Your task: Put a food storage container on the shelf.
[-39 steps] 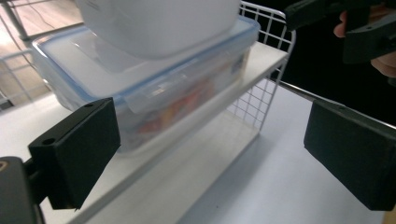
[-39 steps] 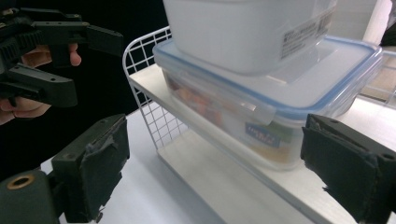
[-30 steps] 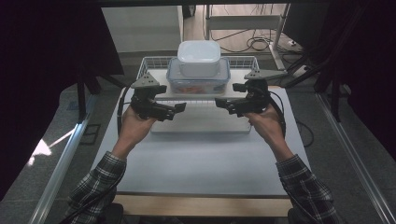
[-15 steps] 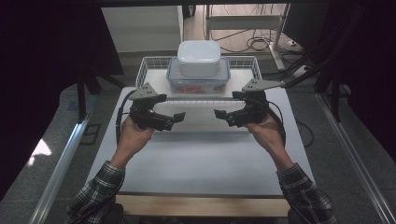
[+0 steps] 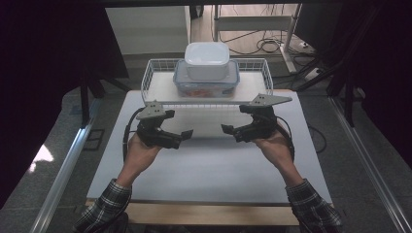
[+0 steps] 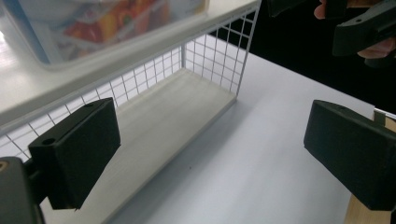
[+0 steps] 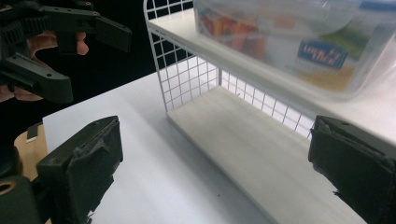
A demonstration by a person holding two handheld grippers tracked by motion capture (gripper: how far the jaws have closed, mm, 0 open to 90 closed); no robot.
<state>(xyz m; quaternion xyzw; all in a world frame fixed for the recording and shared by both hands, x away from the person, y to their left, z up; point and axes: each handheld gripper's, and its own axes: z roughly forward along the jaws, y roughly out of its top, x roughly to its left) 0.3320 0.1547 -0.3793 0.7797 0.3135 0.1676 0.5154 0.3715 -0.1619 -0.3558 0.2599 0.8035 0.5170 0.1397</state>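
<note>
Two claws sit over the white desk (image 5: 209,170), and I have both of them released, jaws spread wide with nothing between them. From the high view, my left claw (image 5: 185,137) is at about nine o'clock of the desk's middle and my right claw (image 5: 227,131) at about three o'clock; their tips point toward each other across a bare strip of desk, near but apart. Each carries its grey three-cornered plate on top, and a black cable loops from each one past the wrist. My forearms in plaid sleeves (image 5: 109,206) come in from six o'clock.

At twelve o'clock, at the far edge of the desk, stands a white wire rack (image 5: 154,80) with a pale board as its top shelf. On that shelf rests a clear container with a blue-rimmed lid (image 5: 206,82), with something orange and red inside it, and a smaller white container (image 5: 207,59) is stacked on top of it.

Through the left claw view, the rack's lower wooden board (image 6: 177,116) lies on the desk behind the mesh wall, and the clear container shows above on the shelf; the other claw hangs at one o'clock. Through the right claw view, I see the same lower board, the container's printed label (image 7: 322,53) above it, and the other claw at ten o'clock, held in a hand (image 7: 44,44).
</note>
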